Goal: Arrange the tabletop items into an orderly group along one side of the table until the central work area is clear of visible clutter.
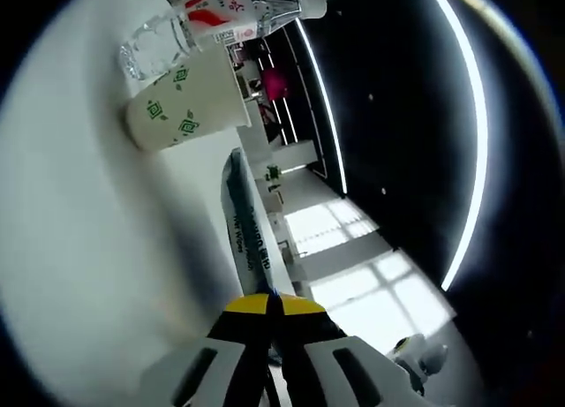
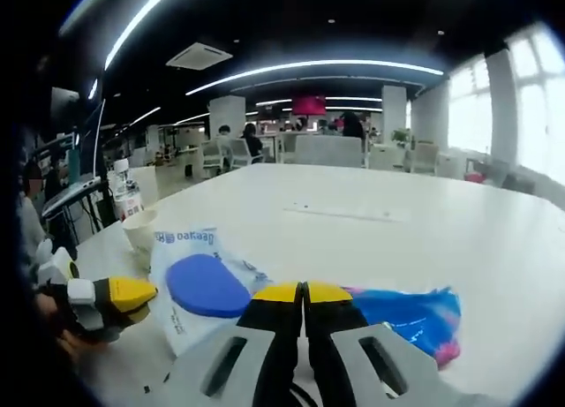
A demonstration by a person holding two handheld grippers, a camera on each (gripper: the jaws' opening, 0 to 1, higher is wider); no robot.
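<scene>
My left gripper (image 1: 274, 305) is shut on the edge of a white wipes pack (image 1: 245, 230), which runs edge-on away from the jaws. Past it a paper cup (image 1: 185, 102) with green marks stands by a clear water bottle (image 1: 221, 14) with a red label. In the right gripper view the same wipes pack (image 2: 203, 283), blue lid up, lies on the white table (image 2: 397, 239), with the left gripper (image 2: 132, 294) at its left edge. My right gripper (image 2: 303, 292) is shut, nothing seen between its tips. A blue and pink bag (image 2: 410, 314) lies just right of it.
The paper cup (image 2: 141, 230) and the bottle (image 2: 124, 191) stand near the table's left edge. A thin white strip (image 2: 349, 213) lies further out on the tabletop. Chairs, desks and seated people fill the room behind.
</scene>
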